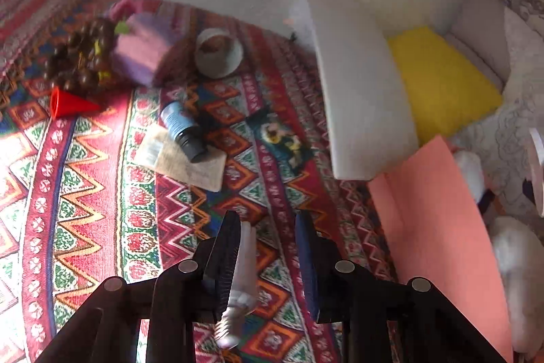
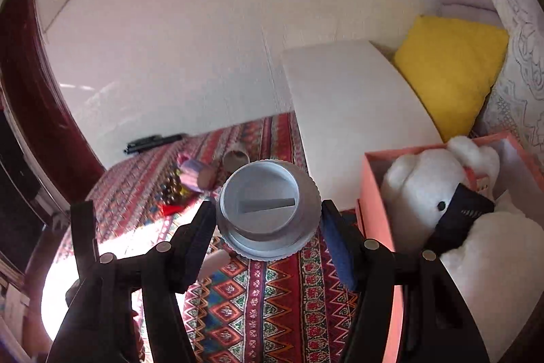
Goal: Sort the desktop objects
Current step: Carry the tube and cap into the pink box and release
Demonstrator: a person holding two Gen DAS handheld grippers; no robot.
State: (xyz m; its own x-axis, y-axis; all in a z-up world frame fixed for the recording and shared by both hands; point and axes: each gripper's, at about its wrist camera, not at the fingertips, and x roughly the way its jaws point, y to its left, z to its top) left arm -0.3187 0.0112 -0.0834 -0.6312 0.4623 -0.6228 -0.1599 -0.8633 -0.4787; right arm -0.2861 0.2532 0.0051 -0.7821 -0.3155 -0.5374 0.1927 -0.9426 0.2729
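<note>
In the right wrist view my right gripper (image 2: pixel 267 206) is shut on a white round container (image 2: pixel 261 210) with a ridged rim, held above the patterned tablecloth (image 2: pixel 272 295). To its right stands a pink box (image 2: pixel 374 179) holding a white plush bear (image 2: pixel 428 193). In the left wrist view my left gripper (image 1: pixel 267 218) is open just above the cloth. A thin white tube (image 1: pixel 243 274) with a threaded neck lies against its left finger (image 1: pixel 226 254); the other finger stands apart from it.
Farther out on the cloth lie a blue bottle (image 1: pixel 180 128) on a beige card (image 1: pixel 193 165), a red cone (image 1: pixel 68 104), brown beads (image 1: pixel 81 56), a purple pouch (image 1: pixel 142 53) and a white cup (image 1: pixel 219 53). A white box (image 1: pixel 357 91) and yellow cushion (image 1: pixel 442 80) border the right.
</note>
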